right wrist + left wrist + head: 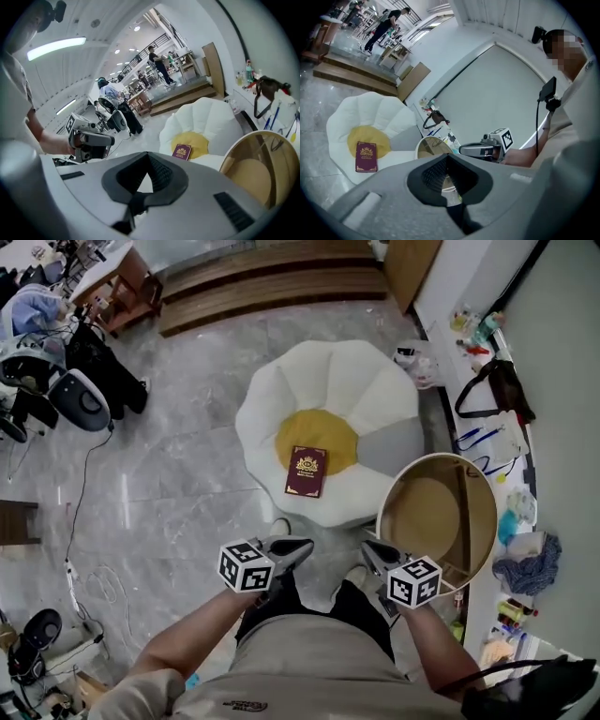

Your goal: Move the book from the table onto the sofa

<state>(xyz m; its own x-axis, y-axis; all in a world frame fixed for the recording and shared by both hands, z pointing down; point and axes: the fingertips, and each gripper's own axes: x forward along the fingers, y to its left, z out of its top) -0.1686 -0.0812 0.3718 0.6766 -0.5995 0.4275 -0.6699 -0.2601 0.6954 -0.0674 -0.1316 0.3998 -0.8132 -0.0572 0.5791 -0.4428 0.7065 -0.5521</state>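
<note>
- Judging by how things lie, your job looks done: the book point(307, 472) rests flat and cover-up on the sofa point(375, 381). It sits at the 6 o'clock edge of the yellow centre point(319, 432), partly over the white seat.
- You hold the left gripper point(302, 545) with its jaws pinched together and nothing between them; its own view shows only the dark pads meeting.
- Your right gripper point(367, 547) is likewise closed tight and empty.
- Both tongs sit side by side close to your body, with the book at about 12 o'clock from them and well apart from either.
- The round table point(427, 512) stands at roughly 2 o'clock from your hands, just beside the sofa, and no book shows on it.
- What remains, as I judge it, is only to bring your hands to rest. The book lies flat and fully supported, so it should need no nudge.
</note>
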